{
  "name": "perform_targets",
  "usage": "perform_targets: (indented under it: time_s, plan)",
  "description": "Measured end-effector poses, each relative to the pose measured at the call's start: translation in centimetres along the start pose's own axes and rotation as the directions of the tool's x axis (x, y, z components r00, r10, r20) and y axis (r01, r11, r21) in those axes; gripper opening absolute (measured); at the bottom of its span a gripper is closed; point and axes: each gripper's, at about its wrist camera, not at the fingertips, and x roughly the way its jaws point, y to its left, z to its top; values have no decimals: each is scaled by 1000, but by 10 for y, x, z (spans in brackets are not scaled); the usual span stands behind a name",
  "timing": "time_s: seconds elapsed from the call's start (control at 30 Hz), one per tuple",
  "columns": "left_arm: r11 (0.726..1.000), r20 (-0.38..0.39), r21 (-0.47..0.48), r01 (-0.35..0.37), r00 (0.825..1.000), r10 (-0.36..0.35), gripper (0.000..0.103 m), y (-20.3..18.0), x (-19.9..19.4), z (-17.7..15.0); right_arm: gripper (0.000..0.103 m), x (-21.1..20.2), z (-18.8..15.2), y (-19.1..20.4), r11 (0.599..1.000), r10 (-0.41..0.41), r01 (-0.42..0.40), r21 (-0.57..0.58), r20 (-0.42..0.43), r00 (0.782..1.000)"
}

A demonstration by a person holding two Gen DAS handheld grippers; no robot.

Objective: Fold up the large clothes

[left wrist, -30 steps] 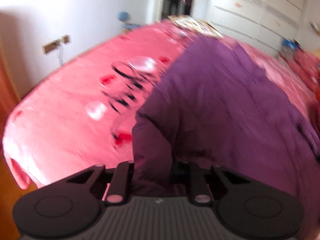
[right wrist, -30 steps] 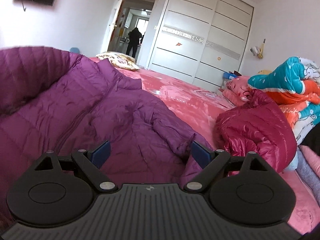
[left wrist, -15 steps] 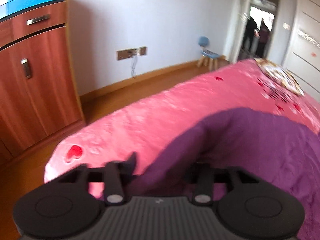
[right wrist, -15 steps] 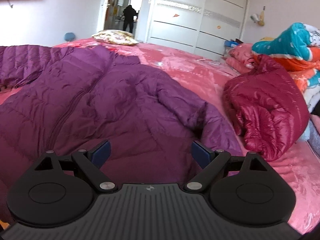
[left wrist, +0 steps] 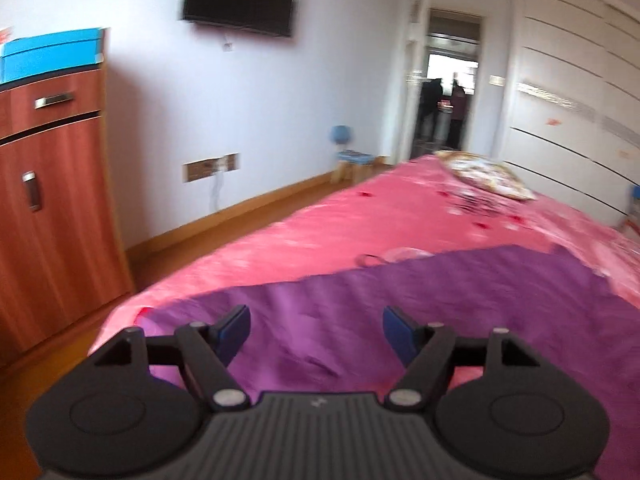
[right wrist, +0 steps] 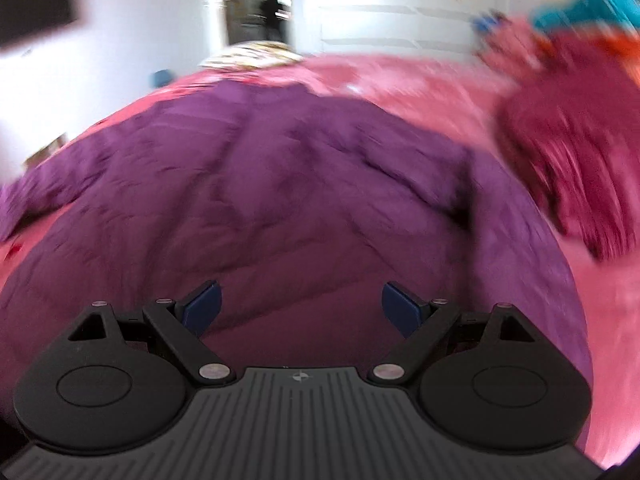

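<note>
A large purple quilted jacket [right wrist: 288, 184] lies spread across the pink bed [left wrist: 320, 232], its left sleeve [left wrist: 360, 300] stretched out flat toward the bed's near corner. My left gripper [left wrist: 316, 330] hovers just above that sleeve, its jaws opening and nothing between the blue pads [left wrist: 236, 326]. In the right wrist view my right gripper [right wrist: 300, 306] hangs wide open over the jacket's lower body, holding nothing. The right sleeve [right wrist: 516, 216] lies along the jacket's right side.
A crimson puffer jacket [right wrist: 568, 148] sits crumpled on the bed to the right, with bright bedding [right wrist: 592, 4] behind it. A wooden cabinet [left wrist: 52, 200] stands left of the bed. A patterned pillow [left wrist: 484, 174] lies at the far end. People stand in the doorway [left wrist: 448, 108].
My left gripper was shut on the purple sleeve, carried it out to the left, then let go; the sleeve now lies flat. The right gripper stayed open and tipped down over the jacket.
</note>
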Motion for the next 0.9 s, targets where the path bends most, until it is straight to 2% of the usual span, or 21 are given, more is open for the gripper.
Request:
perform_targets:
  time_s: [0.1, 0.17, 0.23, 0.3, 0.4, 0.47, 0.57, 0.7, 0.9]
  plan:
    - [997, -12, 19, 77, 997, -77, 76, -22, -14, -7, 103, 2, 4, -39, 984, -107, 105, 145, 0, 994]
    - [989, -40, 46, 139, 990, -137, 76, -38, -20, -14, 103, 1, 5, -70, 944, -202, 195, 267, -1, 979]
    - [980, -77, 65, 187, 980, -182, 77, -57, -25, -25, 103, -2, 5, -97, 899, -245, 219, 379, 19, 969]
    - [966, -131, 70, 248, 962, -238, 77, -73, -27, -38, 103, -6, 5, -113, 873, -277, 232, 430, 45, 960]
    - [950, -218, 72, 305, 934, -283, 77, -93, -21, -61, 103, -7, 4, -125, 869, -221, 154, 471, 90, 971]
    - [936, -290, 67, 345, 905, -312, 77, -103, -12, -76, 103, -2, 2, -128, 877, -142, 81, 473, 95, 985]
    - [925, -363, 61, 374, 872, -329, 77, -108, 3, -93, 103, 14, 5, -122, 898, -35, 15, 440, 38, 999]
    - [924, -429, 10, 382, 837, -341, 77, -107, 28, -105, 103, 34, 6, -108, 926, -1, 16, 378, -38, 999]
    - [907, -476, -62, 417, 786, -394, 77, -113, 43, -122, 103, 42, 6, -101, 940, 65, -27, 341, -101, 993]
